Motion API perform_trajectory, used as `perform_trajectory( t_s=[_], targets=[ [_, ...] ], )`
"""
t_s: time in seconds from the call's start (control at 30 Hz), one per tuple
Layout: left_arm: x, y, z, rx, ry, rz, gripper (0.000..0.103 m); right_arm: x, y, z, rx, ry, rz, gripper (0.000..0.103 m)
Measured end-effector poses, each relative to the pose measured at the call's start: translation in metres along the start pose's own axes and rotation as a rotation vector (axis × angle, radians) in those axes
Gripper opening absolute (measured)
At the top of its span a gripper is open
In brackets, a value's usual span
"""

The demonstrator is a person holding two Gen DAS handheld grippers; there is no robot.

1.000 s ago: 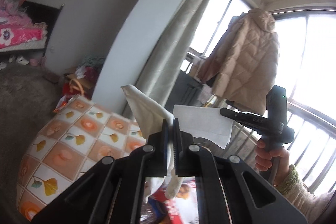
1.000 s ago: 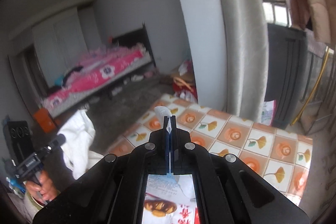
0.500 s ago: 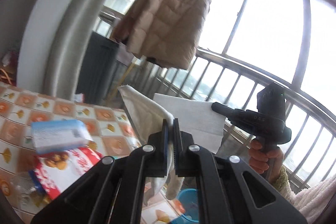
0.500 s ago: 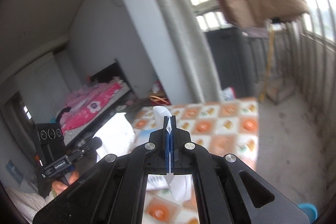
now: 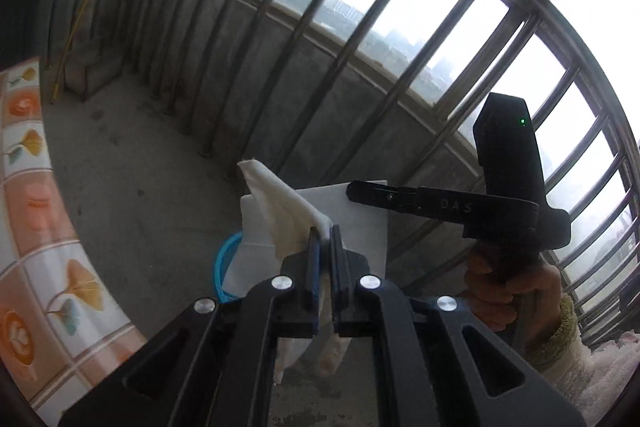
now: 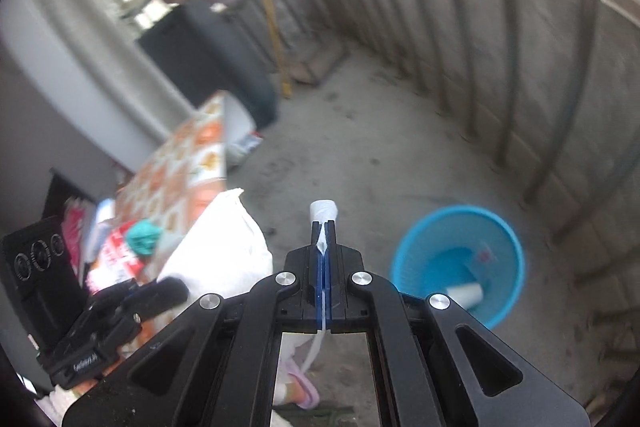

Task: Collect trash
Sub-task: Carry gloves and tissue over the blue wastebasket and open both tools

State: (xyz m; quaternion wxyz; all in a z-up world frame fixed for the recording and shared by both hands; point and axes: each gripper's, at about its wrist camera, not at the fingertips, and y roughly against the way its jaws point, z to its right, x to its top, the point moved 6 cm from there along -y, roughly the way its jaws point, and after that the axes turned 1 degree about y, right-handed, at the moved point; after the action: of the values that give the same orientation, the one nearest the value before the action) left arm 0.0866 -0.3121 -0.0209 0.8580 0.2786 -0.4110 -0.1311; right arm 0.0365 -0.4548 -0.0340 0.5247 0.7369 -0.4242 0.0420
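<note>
On the balcony, in the left wrist view, the left hand-held gripper (image 5: 325, 239) is clamped tight on a crumpled cream-white paper tissue (image 5: 280, 211), whose tail hangs below the jaws. Just beyond it, the right hand-held gripper (image 5: 356, 191), held in a hand (image 5: 508, 291) with a fuzzy cuff, carries a flat white paper sheet (image 5: 360, 227). A second ago this camera faced the room, the curtain and a hanging coat; now it faces the barred railing (image 5: 360, 39) and the concrete floor, with the rim of the round blue plastic basket (image 5: 224, 259) showing behind the tissue and the orange-flowered tiled table (image 5: 36, 195) swung off to the left edge. In the right wrist view, the right hand-held gripper (image 6: 324, 227) is shut on a thin strip of its white paper (image 6: 323, 213). The bedroom it saw a second ago has given way to the balcony floor, and the blue basket (image 6: 504, 279) sits low right, already holding a white cup-like piece (image 6: 466, 294). The left gripper (image 6: 160, 293) and its tissue (image 6: 220, 247) appear at lower left. I judge both loads to be nearly over the basket, with release the step that remains.
</note>
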Motion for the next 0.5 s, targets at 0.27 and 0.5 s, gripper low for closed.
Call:
perform_trajectory(
  t_s=[0.27,0.5],
  targets=[
    [-0.026,-0.137,-0.014,0.016,0.005,-0.224,0.008,-0.032,-0.062,0.114,-0.116,-0.289,-0.104,0.005],
    [-0.018,-0.161,-0.047,0.105,0.066,-0.199,0.051,-0.072,-0.079,0.171,-0.185,-0.395,-0.16,0.045]
  ],
)
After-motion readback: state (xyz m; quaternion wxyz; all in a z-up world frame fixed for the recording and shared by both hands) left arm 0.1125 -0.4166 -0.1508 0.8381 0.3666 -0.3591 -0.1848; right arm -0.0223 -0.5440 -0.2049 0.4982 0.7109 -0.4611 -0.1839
